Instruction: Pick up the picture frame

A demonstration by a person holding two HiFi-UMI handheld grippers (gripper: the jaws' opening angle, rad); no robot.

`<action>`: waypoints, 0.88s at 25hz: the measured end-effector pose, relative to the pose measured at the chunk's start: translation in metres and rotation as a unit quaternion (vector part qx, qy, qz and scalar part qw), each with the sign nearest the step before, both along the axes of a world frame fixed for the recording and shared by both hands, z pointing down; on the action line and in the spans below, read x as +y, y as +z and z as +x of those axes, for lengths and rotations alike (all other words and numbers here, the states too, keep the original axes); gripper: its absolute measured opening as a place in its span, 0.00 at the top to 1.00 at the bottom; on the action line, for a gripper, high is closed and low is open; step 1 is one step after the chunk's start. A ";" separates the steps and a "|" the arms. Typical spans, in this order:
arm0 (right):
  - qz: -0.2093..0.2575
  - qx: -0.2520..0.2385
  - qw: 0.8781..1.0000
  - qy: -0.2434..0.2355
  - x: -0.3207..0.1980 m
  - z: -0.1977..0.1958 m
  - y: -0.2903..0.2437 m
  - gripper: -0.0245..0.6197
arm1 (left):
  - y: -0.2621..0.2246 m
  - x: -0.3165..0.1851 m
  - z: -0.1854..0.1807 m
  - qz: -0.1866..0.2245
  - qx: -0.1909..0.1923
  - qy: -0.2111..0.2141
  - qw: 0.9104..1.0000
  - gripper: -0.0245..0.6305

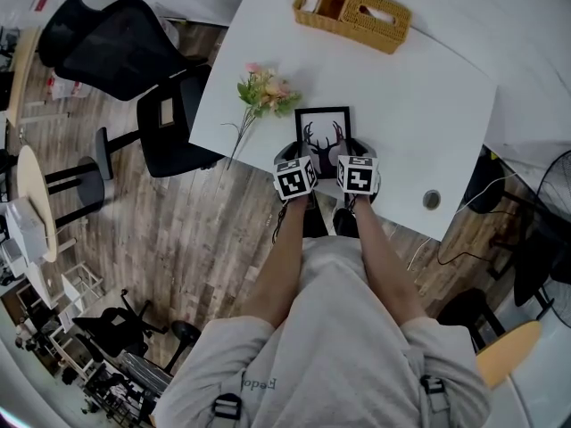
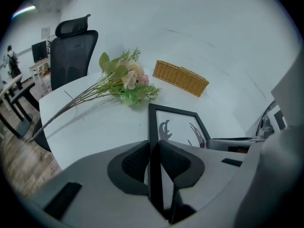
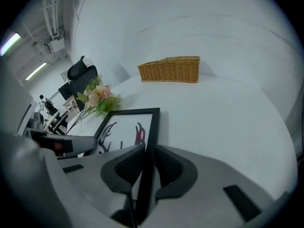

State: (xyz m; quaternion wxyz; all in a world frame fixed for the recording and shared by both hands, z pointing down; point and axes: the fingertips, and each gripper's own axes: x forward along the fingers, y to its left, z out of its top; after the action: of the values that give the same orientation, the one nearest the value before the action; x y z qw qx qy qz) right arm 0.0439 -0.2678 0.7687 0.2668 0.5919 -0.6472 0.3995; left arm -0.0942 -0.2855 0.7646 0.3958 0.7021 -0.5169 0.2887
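Picture frame, black with an antler print, sits between the two sets of jaws at the near edge of the white bench. The left gripper has its jaws clamped on the frame's left rail. The right gripper has its jaws clamped on the right rail, pads against the black edge. Can't tell if the frame is off the bench. Flowers lie ahead and left of the left jaws, near the frame's far corner. Wicker basket is well ahead of both jaws.

Head view looks steeply down; both gripper views sit low over the table, sharing the basket.
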 end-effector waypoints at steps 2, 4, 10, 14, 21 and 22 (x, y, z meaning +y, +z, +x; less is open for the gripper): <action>0.001 0.000 1.000 0.002 0.000 0.001 -0.002 0.85 | -0.001 -0.001 0.001 0.001 0.001 0.000 1.000 0.83; 0.003 0.000 1.000 0.004 -0.001 0.002 -0.003 0.85 | -0.003 -0.002 0.002 0.003 -0.001 0.001 1.000 0.83; 0.010 -0.005 1.000 0.011 -0.004 0.002 -0.009 0.85 | -0.013 -0.007 0.002 0.016 -0.007 0.008 1.000 0.83; 0.018 -0.011 1.000 0.011 -0.008 -0.001 -0.015 0.85 | -0.019 -0.010 -0.001 0.025 -0.007 0.004 1.000 0.83; 0.033 -0.013 0.999 0.007 -0.011 0.001 -0.028 0.85 | -0.033 -0.013 0.001 0.043 -0.005 0.001 0.999 0.83; 0.036 -0.013 0.999 0.007 -0.011 0.002 -0.030 0.85 | -0.035 -0.013 0.001 0.046 -0.005 0.001 0.999 0.83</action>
State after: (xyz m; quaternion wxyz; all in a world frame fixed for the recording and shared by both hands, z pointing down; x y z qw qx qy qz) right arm 0.0455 -0.2791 0.7384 0.2344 0.6002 -0.6603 0.3858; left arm -0.0934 -0.2987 0.7293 0.3606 0.7183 -0.5310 0.2684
